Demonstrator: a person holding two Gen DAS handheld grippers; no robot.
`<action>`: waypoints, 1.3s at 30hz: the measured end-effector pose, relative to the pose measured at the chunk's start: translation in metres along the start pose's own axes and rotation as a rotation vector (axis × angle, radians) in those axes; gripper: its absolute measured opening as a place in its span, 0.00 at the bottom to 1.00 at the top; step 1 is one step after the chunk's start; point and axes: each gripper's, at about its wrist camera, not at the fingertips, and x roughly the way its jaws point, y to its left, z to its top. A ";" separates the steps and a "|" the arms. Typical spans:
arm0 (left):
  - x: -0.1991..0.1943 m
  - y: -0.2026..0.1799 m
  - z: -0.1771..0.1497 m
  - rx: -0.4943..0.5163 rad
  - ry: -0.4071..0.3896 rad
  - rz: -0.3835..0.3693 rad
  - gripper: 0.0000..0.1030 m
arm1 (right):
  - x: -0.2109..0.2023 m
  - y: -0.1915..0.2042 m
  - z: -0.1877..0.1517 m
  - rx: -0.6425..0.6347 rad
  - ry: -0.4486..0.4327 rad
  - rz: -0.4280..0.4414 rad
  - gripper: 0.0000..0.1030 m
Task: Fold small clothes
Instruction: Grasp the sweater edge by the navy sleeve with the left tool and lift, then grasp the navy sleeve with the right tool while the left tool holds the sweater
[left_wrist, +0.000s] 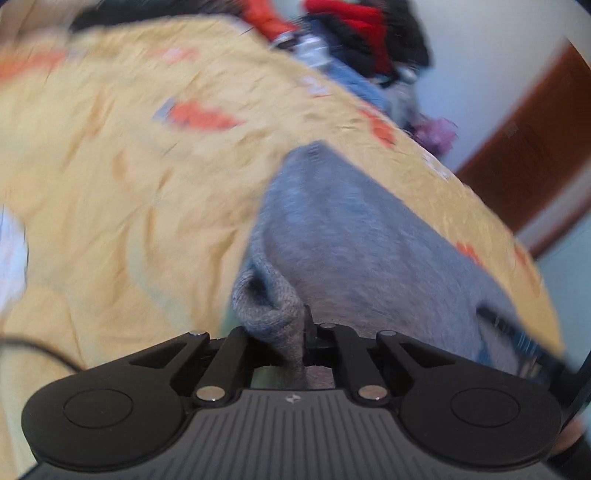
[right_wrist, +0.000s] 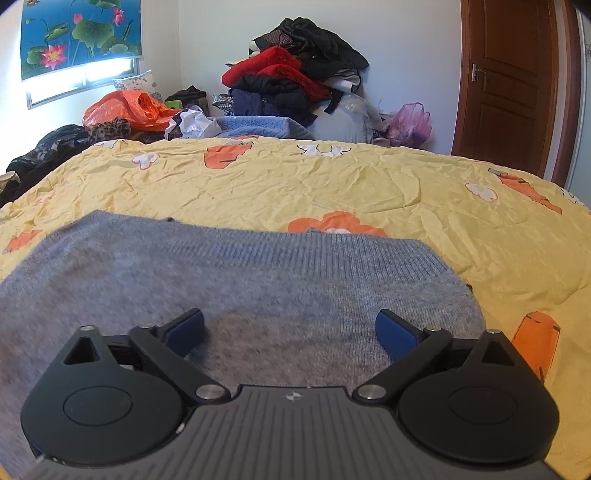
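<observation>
Sweater (right_wrist: 236, 295) folding barely begun: left gripper (left_wrist: 295, 332) pinches a bunched grey edge, right gripper (right_wrist: 290, 332) hovers wide open over the knit, which lies mostly flat on the yellow flowered bedspread (right_wrist: 332, 184); every fold seemingly remains.

A yellow quilt (right_wrist: 332, 184) with orange and white flowers covers the bed. Beyond it, a pile of red, black and navy clothes (right_wrist: 295, 74) leans against the white wall, beside an orange plastic bag (right_wrist: 125, 109) and a purple bag (right_wrist: 410, 123). A lotus poster (right_wrist: 81, 35) hangs left; a brown door (right_wrist: 513, 81) stands right.
</observation>
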 end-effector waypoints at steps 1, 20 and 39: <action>-0.007 -0.018 -0.001 0.114 -0.035 -0.005 0.06 | -0.002 0.000 0.010 0.053 0.014 0.047 0.89; -0.013 -0.106 -0.048 0.665 -0.078 -0.100 0.06 | 0.088 0.086 0.093 0.105 0.411 0.513 0.20; 0.053 -0.277 -0.128 0.915 0.098 -0.360 0.06 | 0.023 -0.131 0.079 -0.043 0.305 0.293 0.19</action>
